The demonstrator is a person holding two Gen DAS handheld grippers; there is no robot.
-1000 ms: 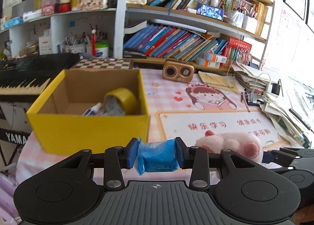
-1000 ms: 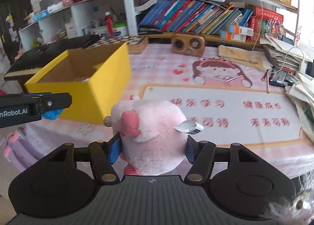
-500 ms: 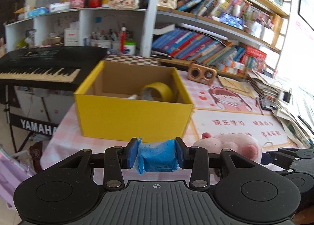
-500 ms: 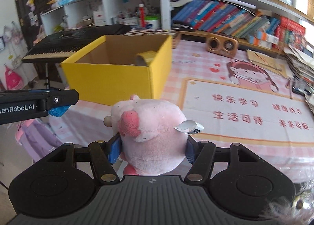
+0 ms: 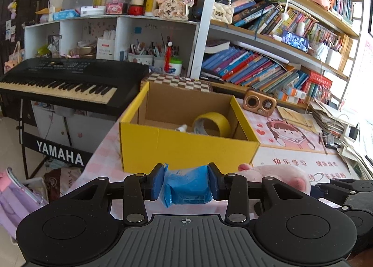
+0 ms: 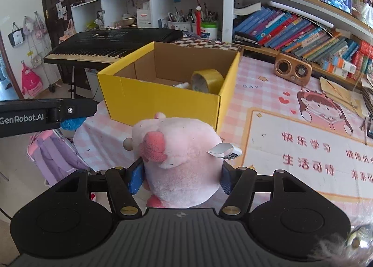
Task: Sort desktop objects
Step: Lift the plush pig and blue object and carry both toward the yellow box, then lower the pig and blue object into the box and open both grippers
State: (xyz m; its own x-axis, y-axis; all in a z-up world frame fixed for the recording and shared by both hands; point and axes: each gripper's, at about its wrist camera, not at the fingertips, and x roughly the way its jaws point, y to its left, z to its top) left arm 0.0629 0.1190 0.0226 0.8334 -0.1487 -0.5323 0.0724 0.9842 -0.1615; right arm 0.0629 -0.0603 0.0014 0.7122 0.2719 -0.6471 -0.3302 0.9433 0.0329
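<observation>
Left tongs [image 5: 185, 182] clench 1 blue packet [image 5: 187, 185]; right tongs [image 6: 180, 175] clench 1 pink plush [image 6: 180, 157]; 1 yellow box [image 5: 186, 150] on the pink-checked worktop [image 6: 256, 85].

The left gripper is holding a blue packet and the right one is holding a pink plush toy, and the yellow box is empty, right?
Not quite. The yellow box is not empty: the left wrist view shows a roll of yellow tape inside. The left gripper does hold the blue packet, the right gripper the pink plush toy.

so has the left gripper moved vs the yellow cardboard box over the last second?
Yes. The left gripper, shut on the blue packet, has backed away and risen: the yellow cardboard box looks smaller and farther, and its interior is more exposed.
</observation>
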